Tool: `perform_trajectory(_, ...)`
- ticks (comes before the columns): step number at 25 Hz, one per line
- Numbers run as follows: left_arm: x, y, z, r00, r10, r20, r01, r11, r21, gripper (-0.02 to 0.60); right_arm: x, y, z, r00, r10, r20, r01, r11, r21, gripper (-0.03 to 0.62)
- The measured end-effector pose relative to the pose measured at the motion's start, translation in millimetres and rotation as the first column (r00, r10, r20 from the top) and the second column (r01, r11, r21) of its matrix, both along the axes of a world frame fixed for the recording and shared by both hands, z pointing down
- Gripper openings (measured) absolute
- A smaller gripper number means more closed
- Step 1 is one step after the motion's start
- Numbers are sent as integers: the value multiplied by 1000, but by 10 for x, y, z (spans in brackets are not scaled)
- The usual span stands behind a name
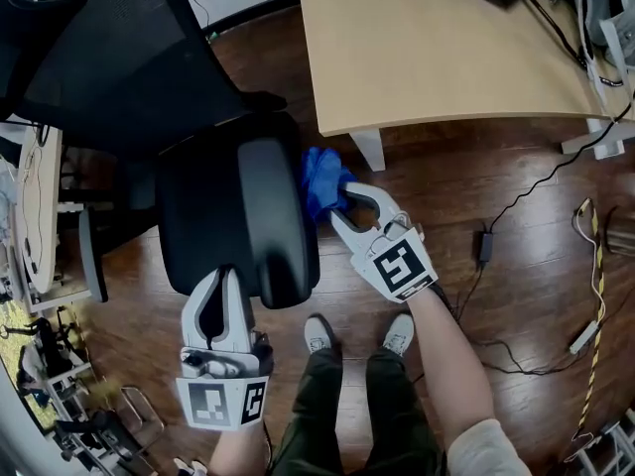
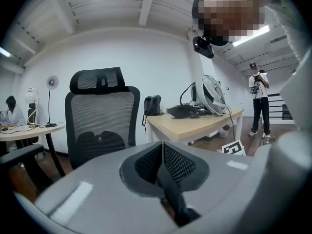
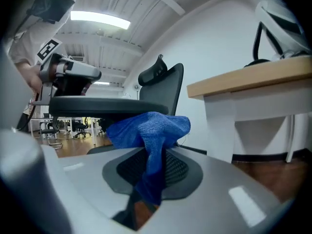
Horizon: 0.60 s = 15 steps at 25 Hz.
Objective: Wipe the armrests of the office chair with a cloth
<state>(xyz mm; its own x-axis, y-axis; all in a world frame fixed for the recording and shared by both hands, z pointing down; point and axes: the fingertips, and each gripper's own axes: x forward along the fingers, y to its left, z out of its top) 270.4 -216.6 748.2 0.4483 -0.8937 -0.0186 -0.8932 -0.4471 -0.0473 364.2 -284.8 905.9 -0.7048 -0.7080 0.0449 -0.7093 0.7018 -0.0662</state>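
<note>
The black office chair point(image 1: 119, 67) stands at the left of the head view, its mesh back point(image 2: 102, 118) facing the left gripper view. Its glossy black armrest pad point(image 1: 278, 216) runs toward me. My right gripper point(image 1: 343, 202) is shut on a bunched blue cloth point(image 1: 322, 178), held against the armrest's right side; the cloth point(image 3: 148, 128) hangs from the right gripper point(image 3: 148, 155) just under the pad point(image 3: 97, 105). My left gripper point(image 1: 226, 276) is at the pad's near end; in its own view the left gripper point(image 2: 162, 144) is shut and empty.
A wooden desk point(image 1: 446, 48) with a white leg point(image 1: 369, 149) stands close on the right of the chair. Cables and a power adapter point(image 1: 484, 246) lie on the wood floor. My feet point(image 1: 319, 333) are below the chair. Another person point(image 2: 258, 101) stands far off.
</note>
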Motion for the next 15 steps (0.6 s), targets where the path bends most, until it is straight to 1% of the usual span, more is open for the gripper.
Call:
perform_trajectory(1,-21,7,13,1000,0,-2,0,1000,-1,75,-50,-27,45,1000,-3,-1,3,1000,0,78)
perform_trajectory(3,-54,10,68,1000,0,-4,0,1000,-5,75,-116,-72,265,999,11,32,-8,997,-78,78)
perform_trajectory(4,-65,4,98,1000,0,-3,0,1000,-7,75,-122,-125,438,999,16,34,-13,996,-91,78)
perform_trajectory(6,-77,-6,144,1000,2,-2,-2,1000,-12,75,-122,-252,894,1000,19,-1,-19,994,-104,78)
perform_trajectory(7,-82,-8,161,1000,2,-2,-3,1000,-16,75,-147,-297,1149,999,17,-27,-21,991,-135,78)
perform_trajectory(9,-109,-4,185,1000,1,-6,-1,1000,-21,75,-225,-364,1576,999,21,-49,-31,975,-218,78)
perform_trajectory(11,-162,-11,201,1000,-1,-9,0,1000,-22,75,-270,-430,1850,998,47,-36,-55,954,-293,78)
perform_trajectory(13,-209,-23,218,1000,0,-9,0,1000,-23,75,-278,-454,1985,997,61,-48,-74,942,-328,78)
perform_trajectory(14,-226,-24,220,1000,0,-9,0,1000,-23,75,-240,-441,1933,996,75,-53,-89,945,-316,78)
perform_trajectory(15,-236,-21,214,1000,0,-10,0,1000,-21,75,-151,-402,1762,993,105,-46,-114,950,-292,78)
